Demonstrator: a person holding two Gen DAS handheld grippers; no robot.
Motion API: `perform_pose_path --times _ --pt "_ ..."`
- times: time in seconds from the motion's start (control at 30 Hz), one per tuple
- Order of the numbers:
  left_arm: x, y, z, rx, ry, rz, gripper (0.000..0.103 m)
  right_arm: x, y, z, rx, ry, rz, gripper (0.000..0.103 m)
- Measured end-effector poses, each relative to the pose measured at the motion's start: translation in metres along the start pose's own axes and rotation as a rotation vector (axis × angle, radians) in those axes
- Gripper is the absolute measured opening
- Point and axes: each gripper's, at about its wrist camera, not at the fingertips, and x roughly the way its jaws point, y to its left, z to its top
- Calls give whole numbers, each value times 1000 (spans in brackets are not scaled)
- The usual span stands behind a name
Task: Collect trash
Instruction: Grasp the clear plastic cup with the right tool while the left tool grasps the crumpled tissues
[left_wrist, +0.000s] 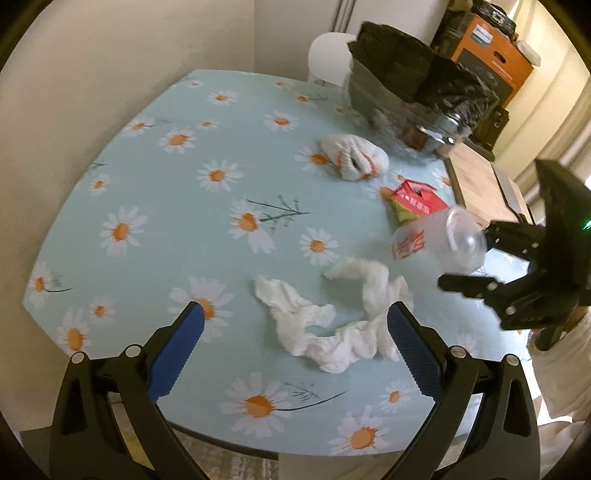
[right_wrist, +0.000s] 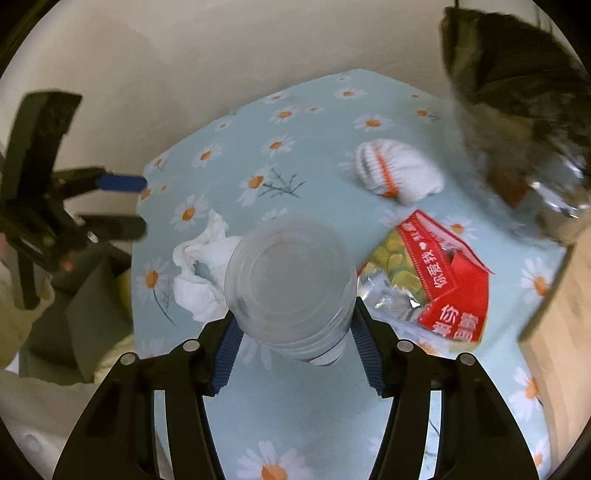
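Plastic cup between right gripper fingers (gripped)

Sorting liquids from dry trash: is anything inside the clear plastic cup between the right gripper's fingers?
The clear plastic cup looks empty: no liquid or scraps show through its wall. Its red print hides a small patch of the inside.

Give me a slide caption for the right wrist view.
Right gripper closed on a clear plastic cup above the daisy-print tablecloth, beside crumpled white tissue and a red snack bag.
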Motion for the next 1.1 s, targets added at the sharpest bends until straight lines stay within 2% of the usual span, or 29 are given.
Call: perform_pose_path --times 0.23,0.4,0.57,0.83,0.9,1.0,1.03,1.07,1.1 --pt "27 -23 -6 80 29 -75 97 -34 -15 -11 77 -35 -50 54" --pt "45 -36 -15 157 54 -38 97 -50 -18 -25 121 -36 -74 55" --pt "62 -42 -27 190 98 -22 97 -55 -22 -40 162 -29 -82 55" --pt "73 -54 -36 263 91 8 97 -60 -19 -55 186 -30 -84 57" --pt "72 -54 -35 255 76 2 90 -64 -18 -57 185 -31 -84 57" --pt "69 -56 -33 259 53 -27 62 -66 -16 -59 185 -31 -90 57" --pt "68 -57 -32 270 52 -49 49 -67 -16 -61 185 -32 -91 57" --pt "69 -58 -31 281 65 -70 41 -67 -16 -61 186 -32 -94 57" --pt "69 -59 -29 285 77 -85 37 -68 -17 -62 187 -33 -97 57"
